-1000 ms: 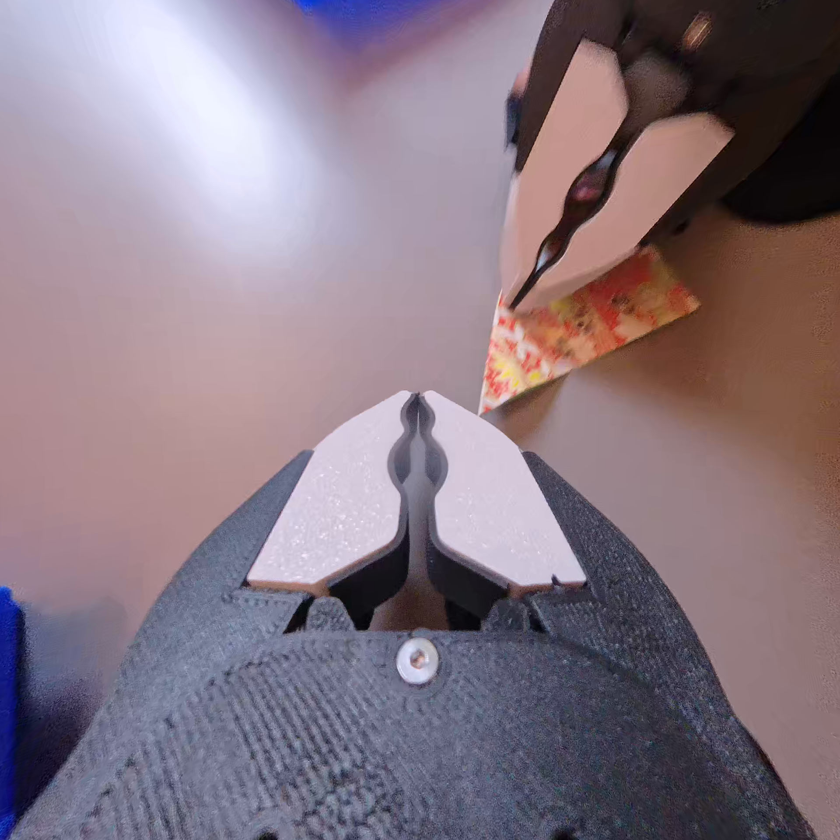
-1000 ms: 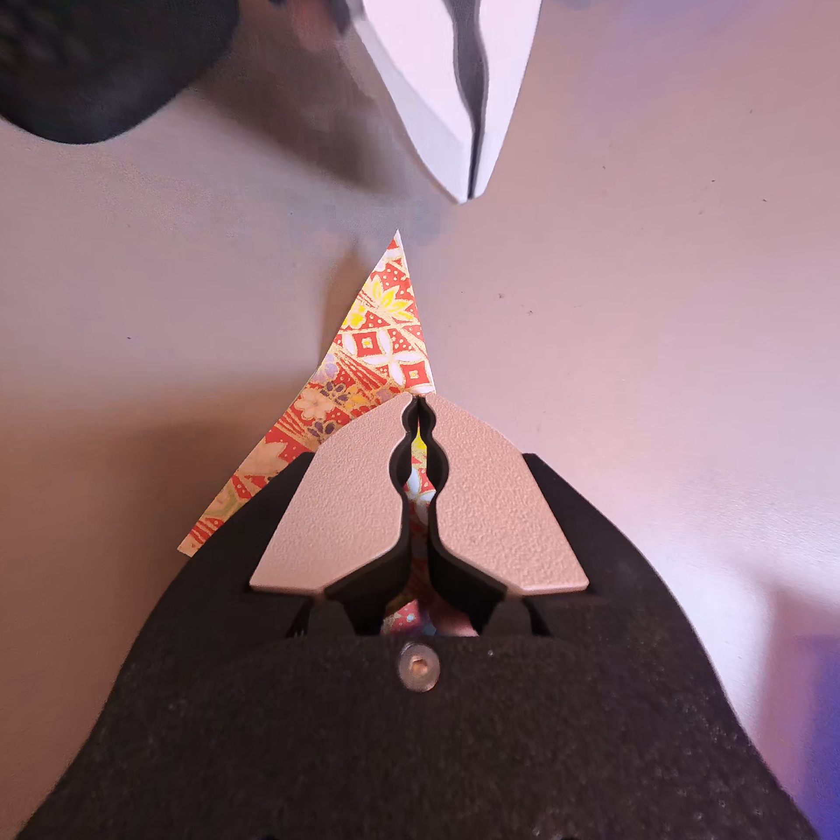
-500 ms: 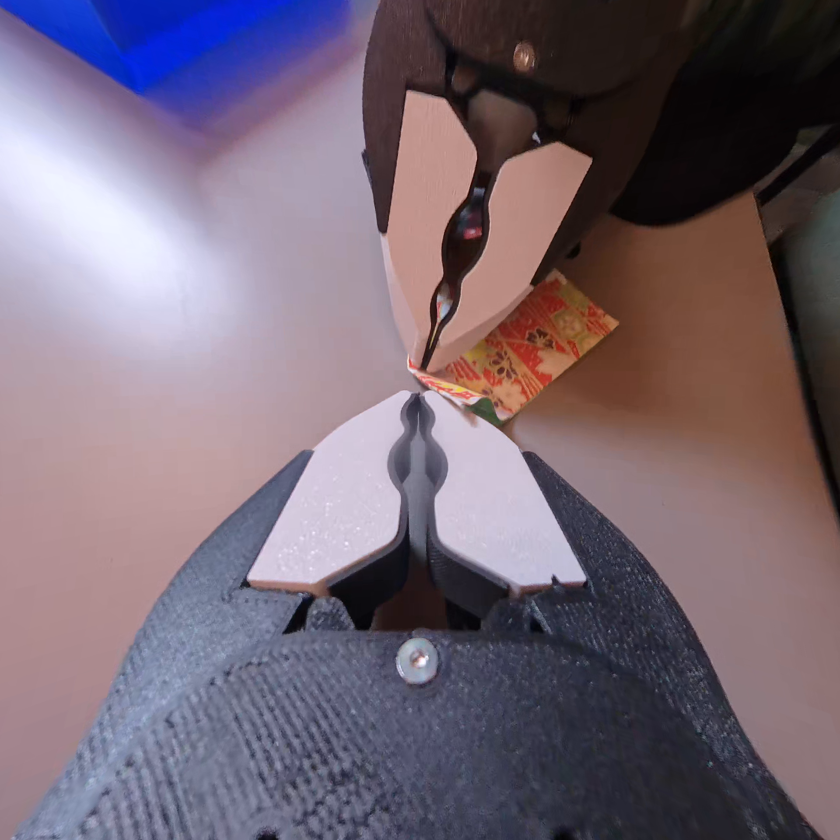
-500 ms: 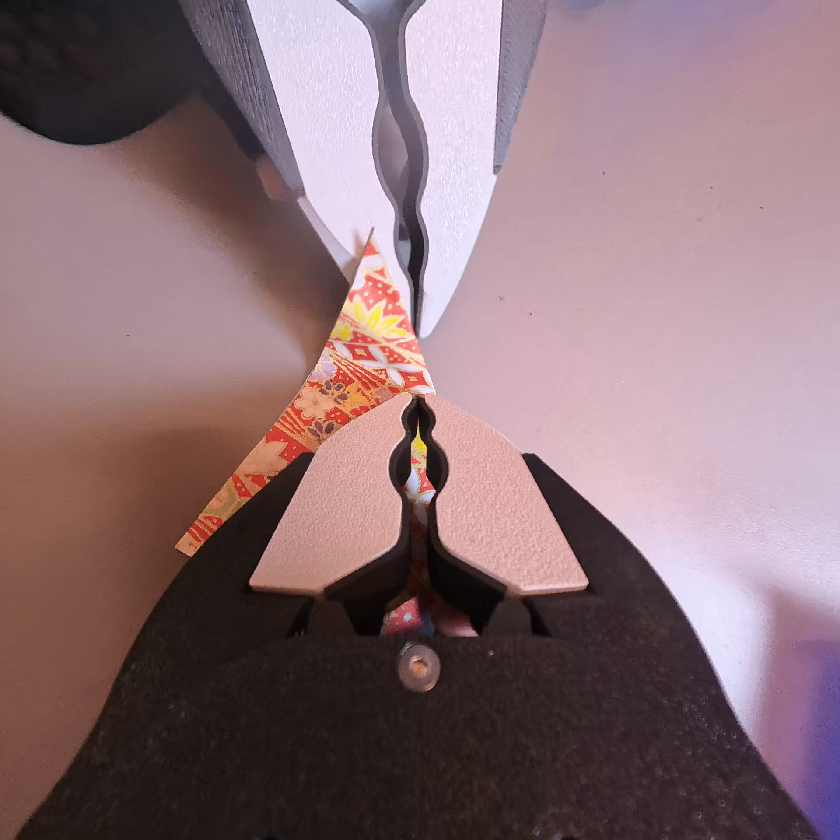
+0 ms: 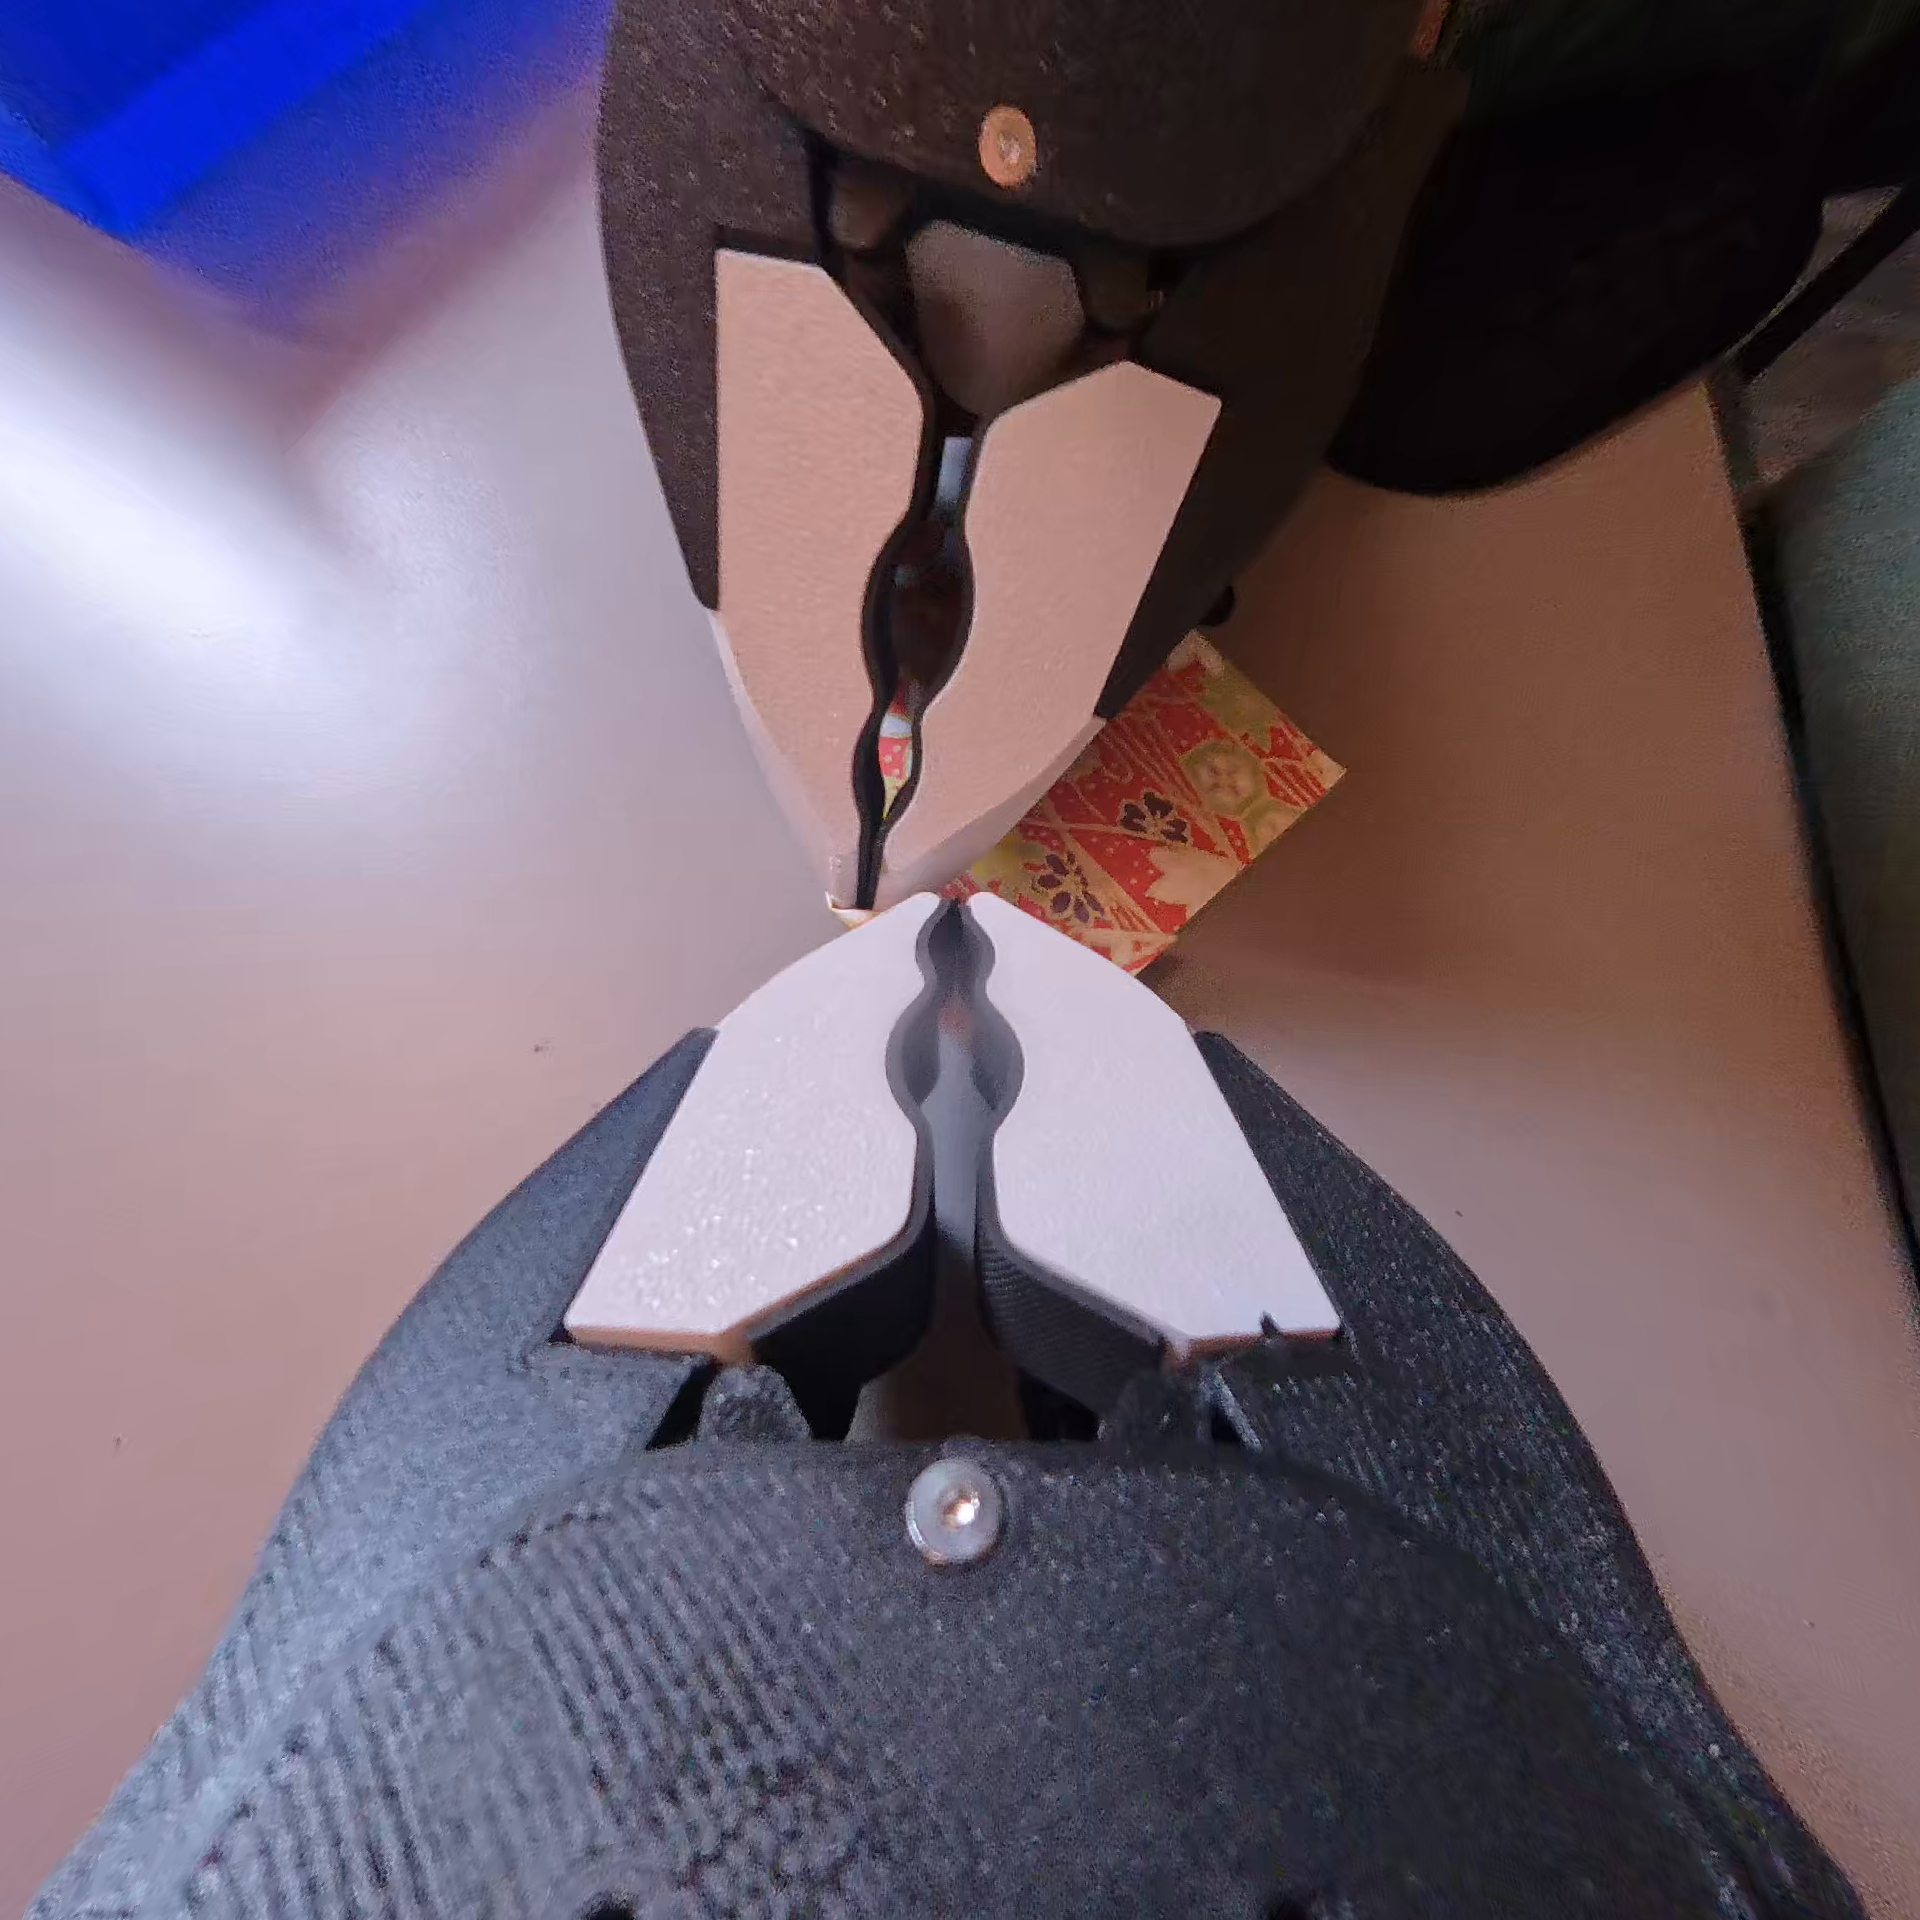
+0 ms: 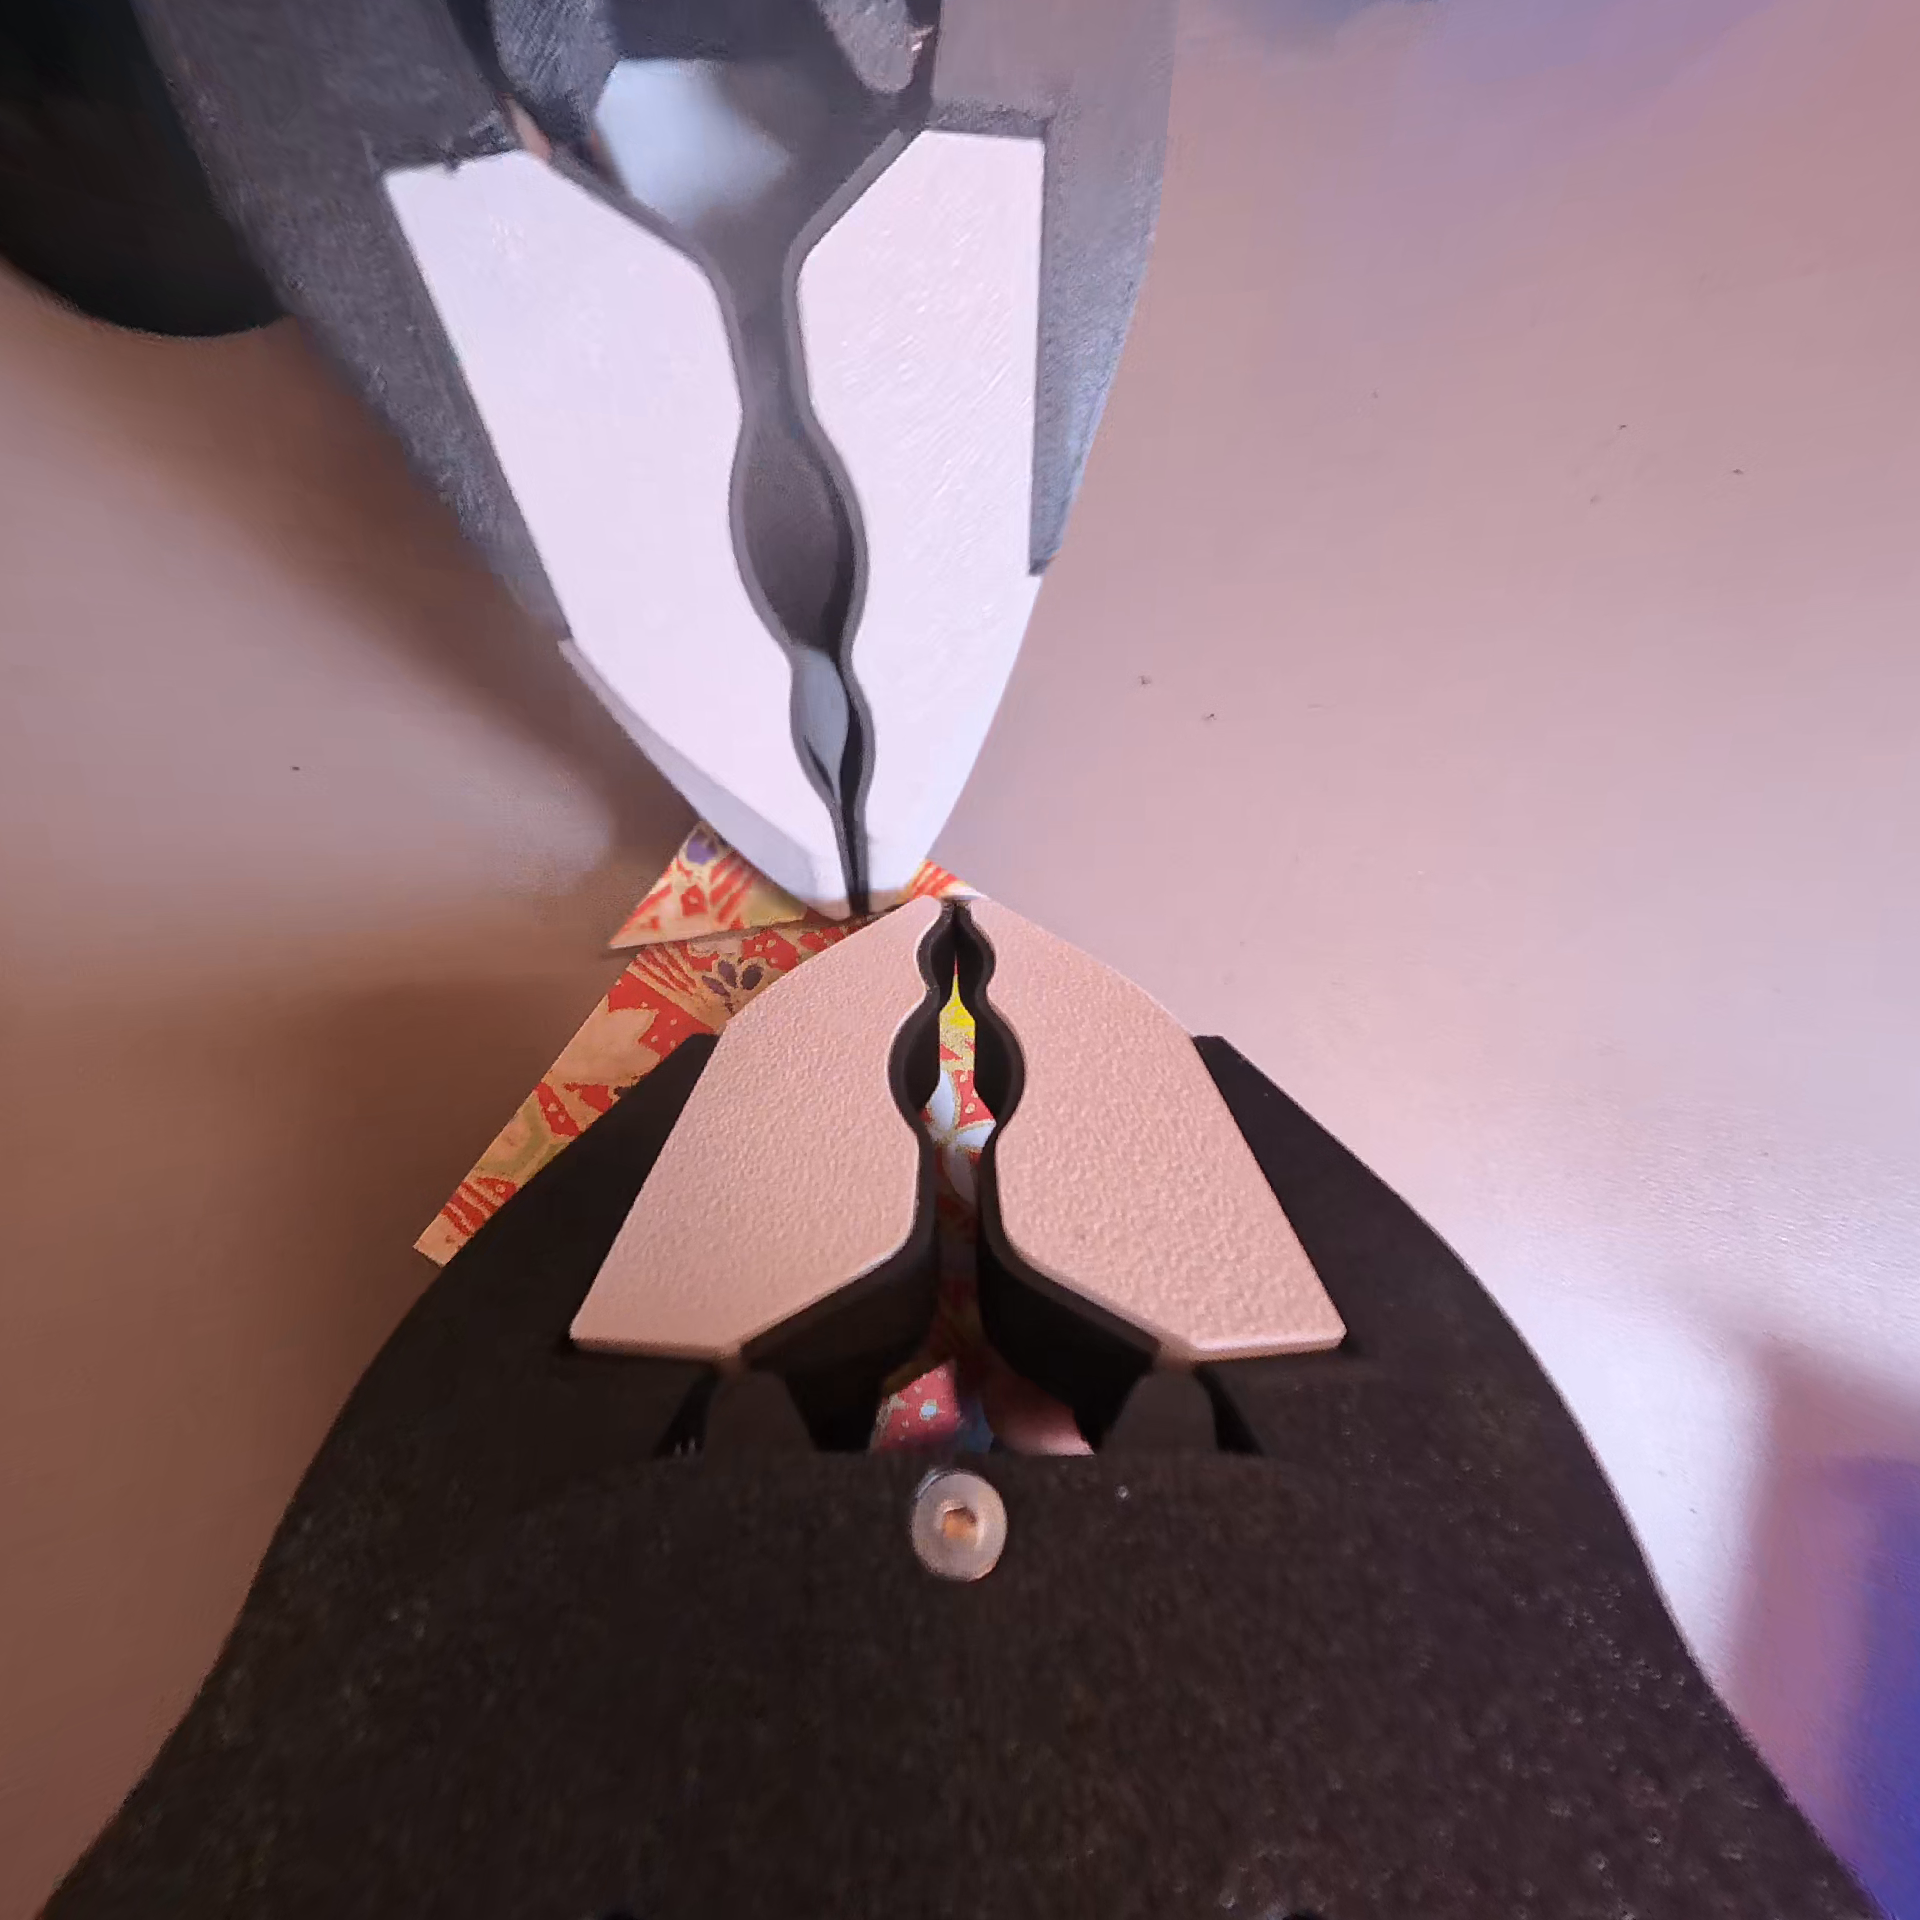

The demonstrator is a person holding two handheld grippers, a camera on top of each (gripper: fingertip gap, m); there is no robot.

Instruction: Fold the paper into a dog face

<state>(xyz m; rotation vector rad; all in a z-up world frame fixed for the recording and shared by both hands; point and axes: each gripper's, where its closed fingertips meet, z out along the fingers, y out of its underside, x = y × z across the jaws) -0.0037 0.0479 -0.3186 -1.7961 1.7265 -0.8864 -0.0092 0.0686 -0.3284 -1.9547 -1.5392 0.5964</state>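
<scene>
The red, yellow and green patterned paper (image 6: 582,1081) lies folded on the pale table. It also shows in the left wrist view (image 5: 1174,821). My right gripper (image 6: 951,909) is shut and rests on top of the paper; pattern shows through the slot between its jaws. My left gripper (image 5: 951,909) is shut and comes in from the opposite side, tip almost touching the right gripper's tip (image 5: 862,894). In the right wrist view the left gripper (image 6: 852,899) presses down where the paper's pointed corner is bent over into a small flap (image 6: 707,904).
A blue object (image 5: 208,125) sits blurred at the far left of the table. The table edge (image 5: 1756,582) runs down the right side of the left wrist view, with a grey-green surface (image 5: 1860,727) beyond it. Only a small space, under 4 cm, lies between the two pairs of fingers.
My left gripper has moved in toward the right gripper until the tips nearly meet. The paper's pointed corner, flat before, is now bent over under the left tip. The right gripper stayed put.
</scene>
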